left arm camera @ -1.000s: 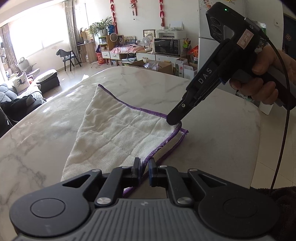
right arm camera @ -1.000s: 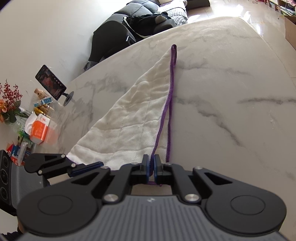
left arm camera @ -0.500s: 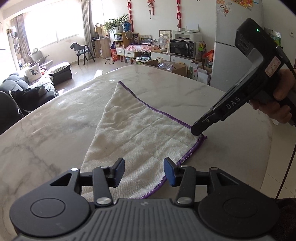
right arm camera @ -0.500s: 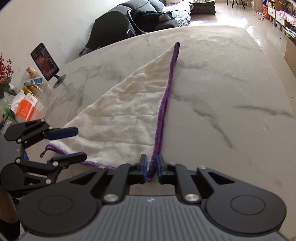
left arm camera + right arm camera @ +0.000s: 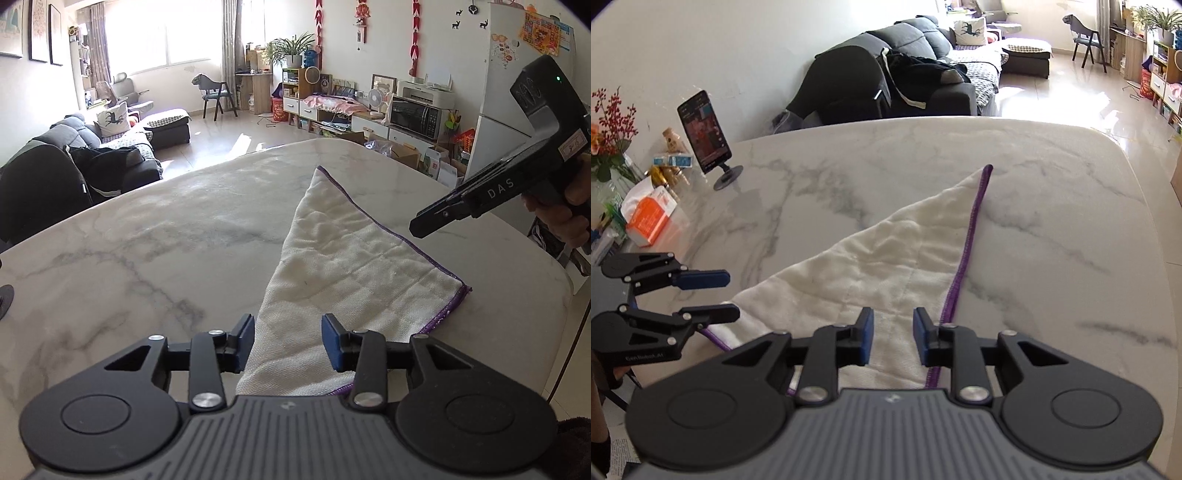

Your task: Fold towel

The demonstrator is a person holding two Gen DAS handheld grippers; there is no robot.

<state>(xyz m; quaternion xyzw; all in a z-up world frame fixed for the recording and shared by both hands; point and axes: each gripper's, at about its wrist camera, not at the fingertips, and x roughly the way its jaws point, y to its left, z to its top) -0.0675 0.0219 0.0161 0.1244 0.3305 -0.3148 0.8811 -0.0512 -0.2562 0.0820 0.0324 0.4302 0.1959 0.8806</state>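
Observation:
A white towel [image 5: 343,273] with a purple hem lies folded into a triangle on the marble table [image 5: 147,258]; it also shows in the right wrist view [image 5: 871,266]. My left gripper [image 5: 288,341] is open and empty, above the towel's near edge. It shows in the right wrist view [image 5: 711,295] at the left, open. My right gripper [image 5: 892,339] is open and empty above the towel's near corner by the purple hem. In the left wrist view it [image 5: 419,229] hangs above the towel's right edge, clear of the cloth.
A phone on a stand [image 5: 705,136], an orange tissue pack [image 5: 650,221], bottles and flowers [image 5: 613,129] crowd the table's left side. The table's rounded edge [image 5: 554,280] runs close to the towel's right corner. A sofa [image 5: 905,74] stands beyond the table.
Both grippers were shut on the towel's purple-hemmed corners a second ago. The left opened first, then the right. Both have lifted and pulled back; the towel lies flat on the table.

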